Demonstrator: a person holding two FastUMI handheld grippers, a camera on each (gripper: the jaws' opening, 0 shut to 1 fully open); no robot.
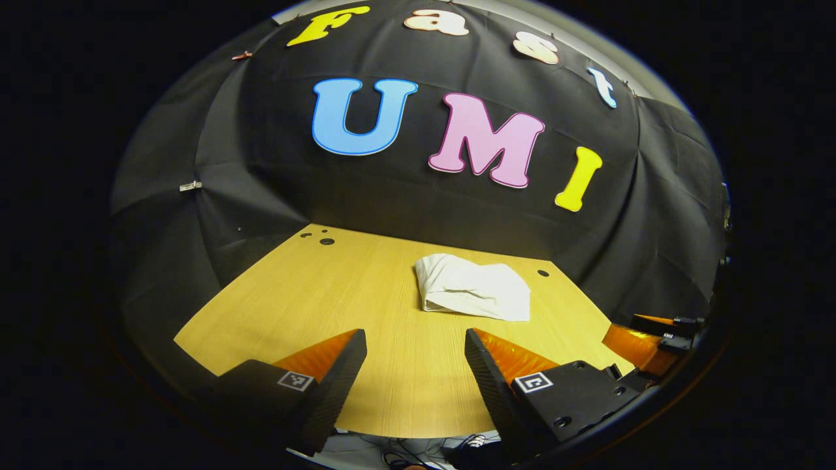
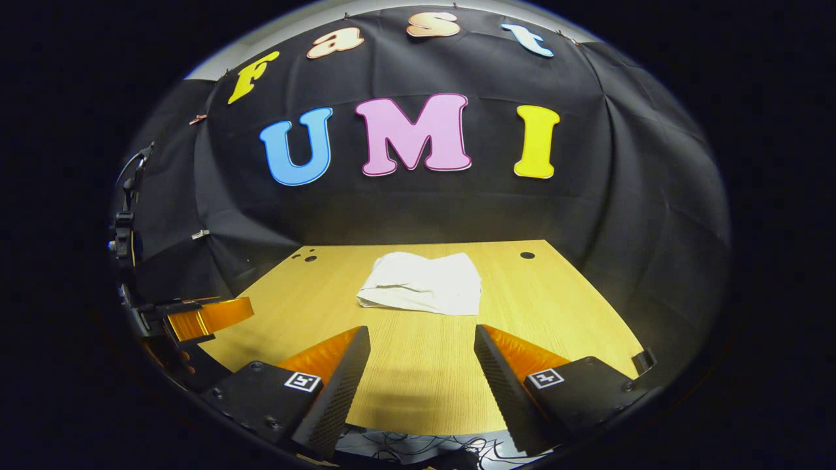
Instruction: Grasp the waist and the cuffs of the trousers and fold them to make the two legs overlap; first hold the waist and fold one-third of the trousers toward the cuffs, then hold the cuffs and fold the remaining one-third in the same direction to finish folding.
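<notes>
trousers (image 1: 473, 287): white, lying as a compact folded bundle toward the far side of the table, nearer its right half in the left gripper view; no leg, waist or cuffs can be told apart.
left gripper (image 1: 415, 369): jaws spread wide, holding nothing, hanging over the near edge of the table, well apart from the trousers.
right gripper (image 2: 422, 365): jaws likewise spread, empty, over the near edge, well apart from the bundle; its side also shows at the right rim of the left gripper view.
task status: judged at or near completion, since the cloth already lies in stacked layers and both grippers are clear of it.
risk 1: the top layer looks loose and rumpled at its near edge; it may spring open or slide, because soft cloth holds no crease unpressed.
risk 2: any further pinch may catch a single layer and drag the stack apart, because the edges are not aligned cleanly.
risk 3: a low pass over the bundle may snag a fold and shift it toward the far edge.
table (image 2: 418, 385): pale wood grain, flat, bare around the bundle; small dark holes (image 2: 527, 255) near the far corners; smooth, so cloth likely slides readily.
room: black cloth wall (image 2: 620, 196) on three sides, clipped and creased; cables (image 2: 418, 450) hang below the near edge.
</notes>
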